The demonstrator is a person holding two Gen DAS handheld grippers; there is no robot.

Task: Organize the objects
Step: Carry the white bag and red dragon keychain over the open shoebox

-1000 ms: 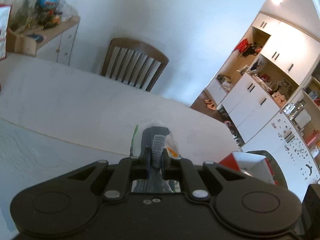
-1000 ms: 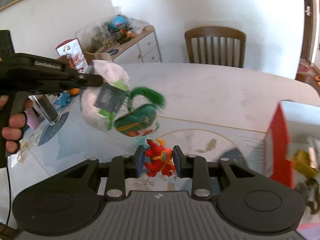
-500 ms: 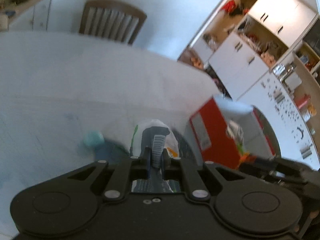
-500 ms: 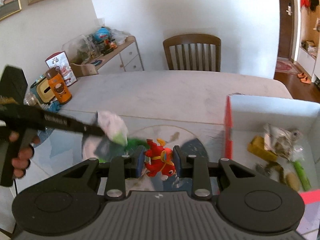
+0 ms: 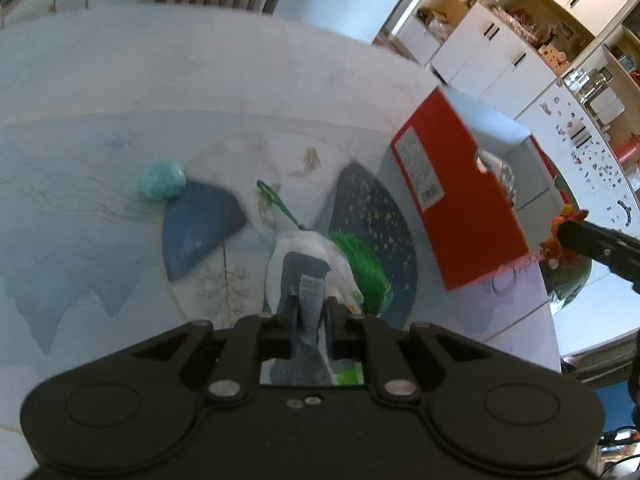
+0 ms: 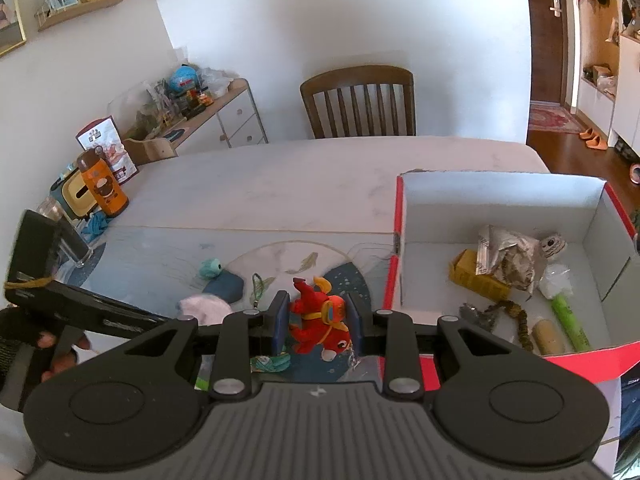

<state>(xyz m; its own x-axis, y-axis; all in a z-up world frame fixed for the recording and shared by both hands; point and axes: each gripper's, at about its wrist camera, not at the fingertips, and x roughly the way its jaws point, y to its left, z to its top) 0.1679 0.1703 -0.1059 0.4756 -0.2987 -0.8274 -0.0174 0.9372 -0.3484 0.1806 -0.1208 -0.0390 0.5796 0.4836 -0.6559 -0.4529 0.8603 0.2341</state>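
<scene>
Toy, a small red plush figure, is clamped between the blue pads of the right tongs, held clear above the counter. The jaws stand narrow, closed on its body. The open red box lies just to the right of these tongs and already holds a yellow pack, crumpled wrappers and a green tube.

Left tongs are closed on a bagged item, gripped at its grey card header. A green tassel hangs from it to the right of the jaws. It sits low over the printed mat, whether touching cannot be told. The box stands well to the right of these tongs.

Handling, as judged:
- The plush is light and soft and will compress under the pads. Hold it across the torso, not by horns or limbs.
- The bag film is probably slippery; the card header is the stiffer hold.
- The tassel may snag on the box wall.

A teal ball remains on the counter ahead and left of the left tongs.
</scene>
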